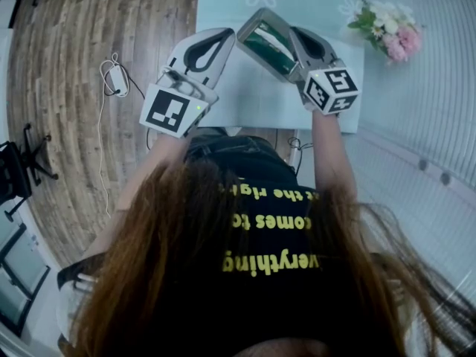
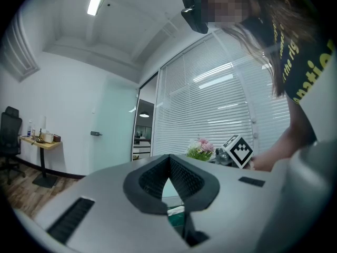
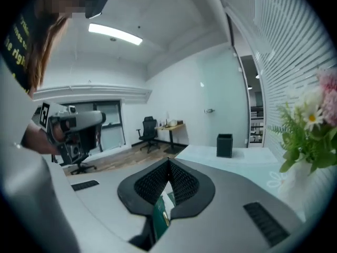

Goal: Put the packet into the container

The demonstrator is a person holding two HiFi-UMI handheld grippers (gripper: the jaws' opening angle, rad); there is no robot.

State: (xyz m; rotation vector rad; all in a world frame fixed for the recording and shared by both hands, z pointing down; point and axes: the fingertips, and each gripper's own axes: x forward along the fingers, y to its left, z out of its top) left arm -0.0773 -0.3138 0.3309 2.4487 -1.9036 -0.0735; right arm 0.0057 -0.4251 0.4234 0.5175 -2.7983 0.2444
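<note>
A green packet (image 1: 266, 44) with silvery edges hangs over the pale table (image 1: 223, 88). My right gripper (image 1: 294, 39) is shut on its right side. In the right gripper view the packet (image 3: 160, 215) stands edge-on between the black pads. My left gripper (image 1: 227, 34) is beside the packet's left corner, jaws shut tip to tip. Through the gap between its pads (image 2: 181, 181) a bit of green (image 2: 176, 215) shows; whether it is touched I cannot tell. A small black box-like container (image 3: 225, 145) stands far off on the table.
A bunch of pink and white flowers (image 1: 387, 24) stands at the table's right, close to my right gripper's side (image 3: 310, 125). A cable and plug (image 1: 111, 76) lie on the wooden floor to the left. The person's hair and black shirt fill the lower head view.
</note>
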